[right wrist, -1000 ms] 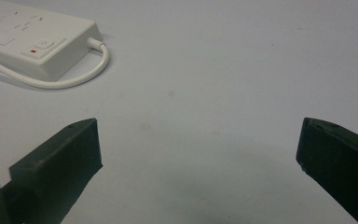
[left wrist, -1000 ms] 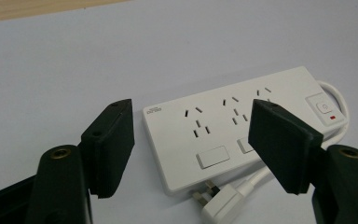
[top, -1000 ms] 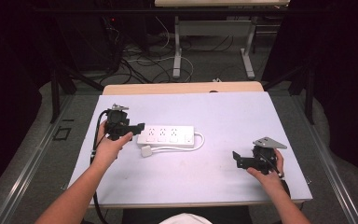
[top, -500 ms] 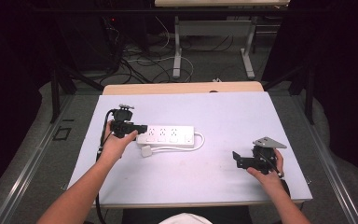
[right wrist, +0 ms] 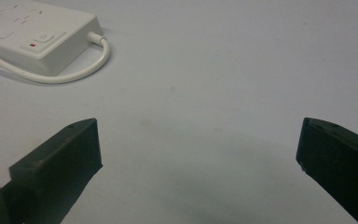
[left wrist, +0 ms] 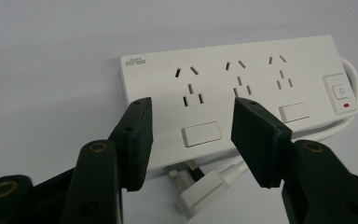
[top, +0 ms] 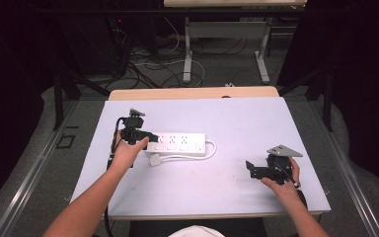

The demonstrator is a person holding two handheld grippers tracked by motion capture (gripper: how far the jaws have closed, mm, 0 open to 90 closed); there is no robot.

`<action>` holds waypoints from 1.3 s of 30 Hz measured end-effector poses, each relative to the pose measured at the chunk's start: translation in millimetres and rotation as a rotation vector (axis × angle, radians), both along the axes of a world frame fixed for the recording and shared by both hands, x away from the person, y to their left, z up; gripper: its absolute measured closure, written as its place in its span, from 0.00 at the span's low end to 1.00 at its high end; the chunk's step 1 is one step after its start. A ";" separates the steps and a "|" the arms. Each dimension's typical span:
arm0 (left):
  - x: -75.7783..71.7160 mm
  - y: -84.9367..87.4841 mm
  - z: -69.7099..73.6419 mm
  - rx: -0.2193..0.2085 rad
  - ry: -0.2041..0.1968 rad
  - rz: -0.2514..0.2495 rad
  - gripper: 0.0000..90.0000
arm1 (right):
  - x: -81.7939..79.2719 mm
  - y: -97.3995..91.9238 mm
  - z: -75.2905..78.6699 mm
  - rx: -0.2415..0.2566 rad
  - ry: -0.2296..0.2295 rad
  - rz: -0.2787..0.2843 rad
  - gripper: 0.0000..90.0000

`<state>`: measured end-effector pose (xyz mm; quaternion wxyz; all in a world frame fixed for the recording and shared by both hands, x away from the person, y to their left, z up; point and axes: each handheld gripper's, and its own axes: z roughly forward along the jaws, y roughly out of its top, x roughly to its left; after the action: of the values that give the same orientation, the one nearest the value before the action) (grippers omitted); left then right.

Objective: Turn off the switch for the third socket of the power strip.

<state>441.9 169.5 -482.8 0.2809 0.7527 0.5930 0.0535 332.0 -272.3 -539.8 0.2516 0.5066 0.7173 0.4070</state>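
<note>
Jaws of the left claw (left wrist: 191, 135), half open and just closing, hang over the near end of the power strip (left wrist: 242, 88) on the desk (top: 237, 123), nothing gripped yet, its plug (left wrist: 200, 196) still loose; right claw (right wrist: 198, 154) rests wide open.

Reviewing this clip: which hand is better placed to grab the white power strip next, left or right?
Left. The left gripper sits at the power strip's end, its jaws just closing astride it without pressing yet. The right gripper rests far off near the table's right edge, jaws wide.
</note>
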 end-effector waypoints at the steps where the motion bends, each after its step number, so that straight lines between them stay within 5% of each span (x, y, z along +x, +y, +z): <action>1: 0.5 -0.5 -0.6 -0.001 0.008 0.007 0.56 | 0.1 -0.1 0.0 -0.001 -0.001 0.001 0.00; 15: 7.0 -4.2 -12.2 0.013 0.085 0.025 0.76 | 0.2 0.5 -0.6 -0.007 0.003 0.008 0.00; 39: 11.5 -14.6 -24.7 0.031 0.125 0.017 0.96 | 0.0 1.6 -0.7 -0.006 0.011 0.007 0.00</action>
<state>453.4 154.9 -507.5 0.2312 0.7539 0.6147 0.0180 332.0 -270.7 -540.5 0.2479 0.5056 0.7215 0.4029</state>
